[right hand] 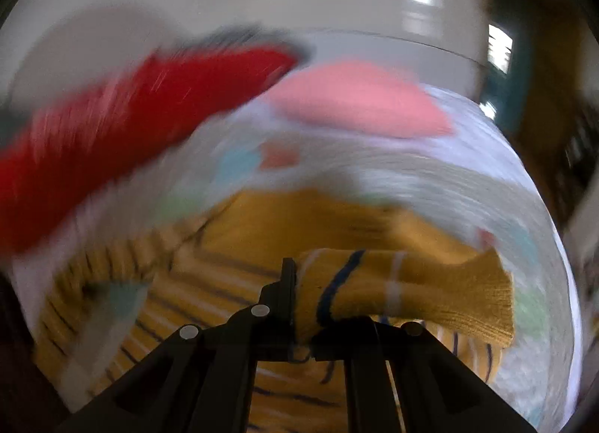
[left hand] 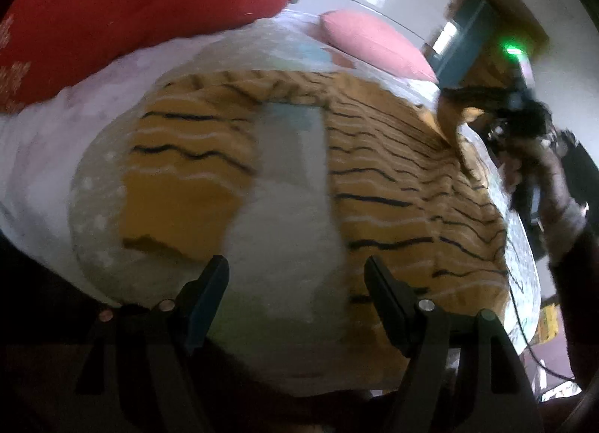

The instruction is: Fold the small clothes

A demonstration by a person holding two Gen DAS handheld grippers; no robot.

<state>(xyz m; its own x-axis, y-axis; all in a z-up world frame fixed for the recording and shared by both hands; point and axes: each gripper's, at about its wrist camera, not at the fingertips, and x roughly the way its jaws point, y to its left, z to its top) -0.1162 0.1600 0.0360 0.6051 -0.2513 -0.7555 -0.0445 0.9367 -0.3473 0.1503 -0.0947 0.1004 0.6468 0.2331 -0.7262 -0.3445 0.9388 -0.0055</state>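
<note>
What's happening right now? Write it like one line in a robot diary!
left gripper: open, empty | right gripper: shut on striped garment, edge lifted | garment otherwise spread on bed

Left gripper (left hand: 295, 275): 2 black tapered fingers (left hand: 207, 290) with bluish inner faces, carried on black linkage arms pinned by round silver screws. Right gripper (right hand: 299, 305): matching black fingers and silver pivot screws; a green indicator light and a dark sleeve with pale cuff (left hand: 569, 223) are seen.
</note>
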